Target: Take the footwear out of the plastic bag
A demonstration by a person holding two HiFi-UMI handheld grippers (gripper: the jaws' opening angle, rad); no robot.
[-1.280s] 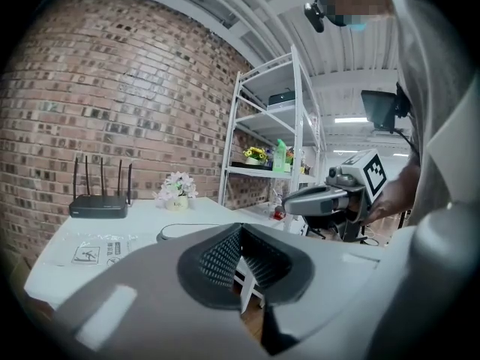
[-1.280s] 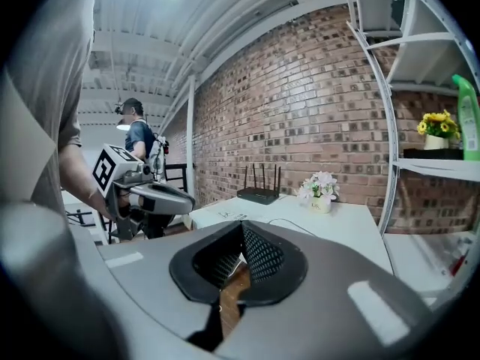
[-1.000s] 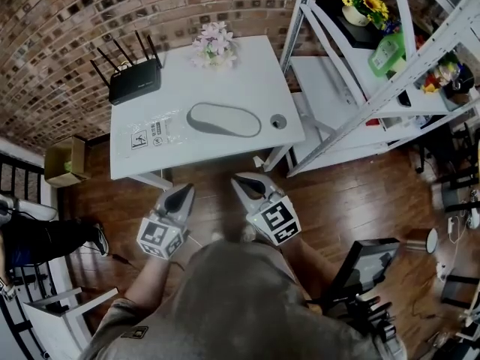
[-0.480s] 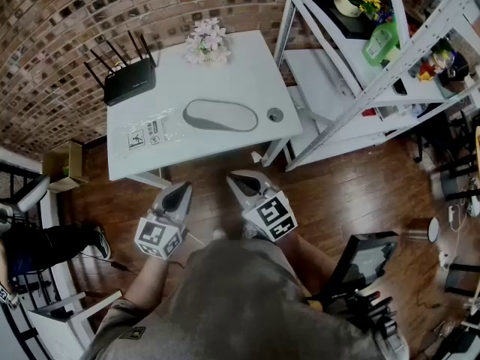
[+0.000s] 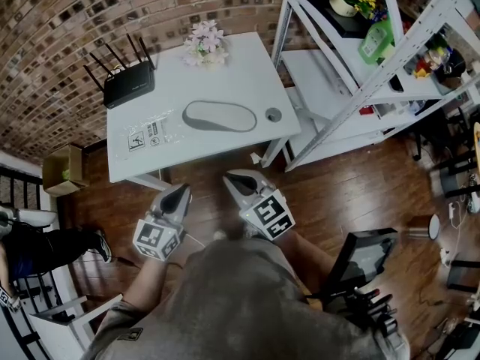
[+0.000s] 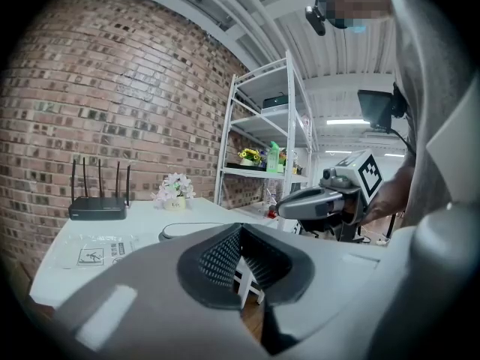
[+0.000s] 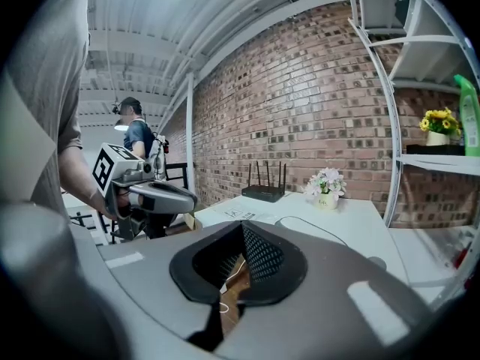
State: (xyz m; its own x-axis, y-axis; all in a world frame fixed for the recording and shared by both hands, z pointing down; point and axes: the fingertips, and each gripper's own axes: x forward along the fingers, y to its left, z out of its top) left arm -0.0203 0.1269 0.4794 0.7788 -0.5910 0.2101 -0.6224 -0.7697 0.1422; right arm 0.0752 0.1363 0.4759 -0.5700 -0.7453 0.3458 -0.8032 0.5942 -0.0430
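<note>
One brick wall (image 5: 52, 21) is seen behind a dark wooden floor (image 5: 360, 193), a white metal shelving rack (image 5: 330, 73) and, to the rack's left, a white surface (image 5: 232, 70). On the surface are set a black router (image 5: 129, 85), a small pot of flowers (image 5: 204, 42) and a small round object (image 5: 274, 115). The grey footwear (image 5: 220, 116) is laid flat near the front edge, with the printed labels of the clear plastic bag (image 5: 150, 133) to its left. The left hand-held gripper (image 5: 182, 190) and the right hand-held gripper (image 5: 229, 177) are held side by side over the floor, short of the surface and apart from the footwear, both clenched on nothing. Whether the footwear is enclosed by the bag is hard to make out, the film being nearly invisible.
</note>
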